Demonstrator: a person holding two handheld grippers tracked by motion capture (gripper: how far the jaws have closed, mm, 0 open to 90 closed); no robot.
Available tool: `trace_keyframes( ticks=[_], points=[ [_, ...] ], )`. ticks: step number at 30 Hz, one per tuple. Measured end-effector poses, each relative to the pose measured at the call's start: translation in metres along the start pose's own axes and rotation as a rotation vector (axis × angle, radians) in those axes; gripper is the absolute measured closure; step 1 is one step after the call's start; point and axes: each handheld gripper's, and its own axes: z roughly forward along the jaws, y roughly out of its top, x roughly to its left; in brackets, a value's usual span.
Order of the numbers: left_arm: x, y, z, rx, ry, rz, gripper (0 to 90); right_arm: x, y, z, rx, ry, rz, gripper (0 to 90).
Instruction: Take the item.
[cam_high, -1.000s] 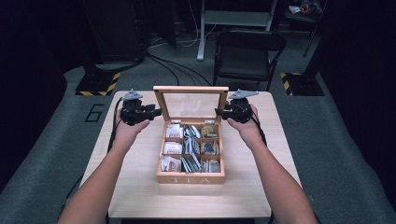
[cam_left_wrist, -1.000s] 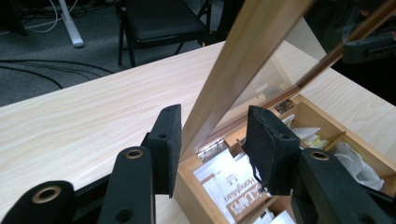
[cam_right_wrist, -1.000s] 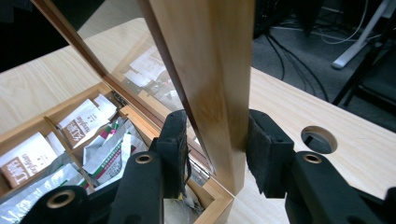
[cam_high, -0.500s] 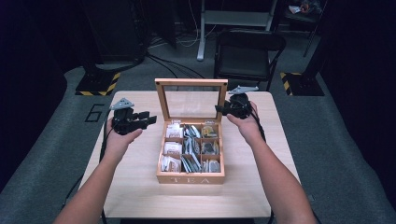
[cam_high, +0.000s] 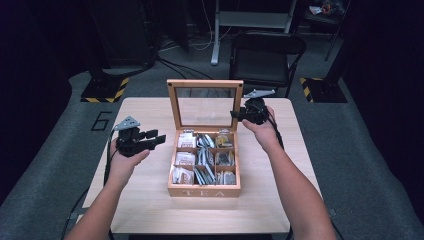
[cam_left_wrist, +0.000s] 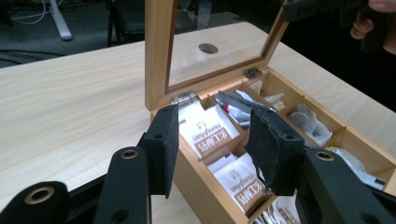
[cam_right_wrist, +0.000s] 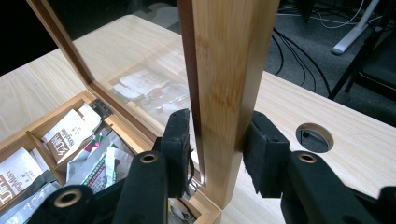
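A wooden tea box (cam_high: 204, 191) sits mid-table with its glass lid (cam_high: 172, 105) standing upright. Its compartments hold several tea bags (cam_high: 185, 159). My right gripper (cam_high: 236, 114) is at the lid's right edge. In the right gripper view its pads (cam_right_wrist: 219, 119) press on either side of the lid's wooden frame (cam_right_wrist: 224, 56). My left gripper (cam_high: 159, 137) hovers left of the box, apart from it; its jaws have just been opening, with nothing between them. In the left gripper view, those jaws (cam_left_wrist: 215, 112) point at the box's near corner and white tea bags (cam_left_wrist: 208, 135).
The light wooden table (cam_high: 140, 210) has bare surface on both sides of the box. There is a round cable hole (cam_right_wrist: 314, 136) behind the lid. A black folding chair (cam_high: 267, 55) stands beyond the far edge. Hazard-striped bases (cam_high: 105, 90) sit on the floor.
My left gripper has let go of the lid's left edge and moved left, down and toward the person, its jaws wider. The right gripper stays on the lid, which stands upright.
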Motion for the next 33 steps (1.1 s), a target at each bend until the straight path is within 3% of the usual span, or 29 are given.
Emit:
trace_keyframes(
  ticks=[8, 23, 29, 33],
  points=[
    [-0.004, -0.017, -0.001, 0.025, 0.020, 0.021, 52.0, -0.003, 0.001, 0.004, -0.008, -0.003, 0.022, 63.3],
    [-0.005, -0.052, -0.005, 0.028, 0.013, -0.028, 51.6, -0.009, 0.004, 0.012, 0.002, -0.018, 0.055, 62.8],
    [-0.008, -0.056, -0.005, 0.044, 0.012, -0.011, 51.2, -0.008, 0.005, 0.016, 0.003, -0.050, 0.059, 61.8],
    [-0.010, -0.058, -0.005, 0.051, 0.011, -0.001, 51.1, -0.011, 0.006, 0.019, 0.007, -0.047, 0.078, 61.9]
  ],
)
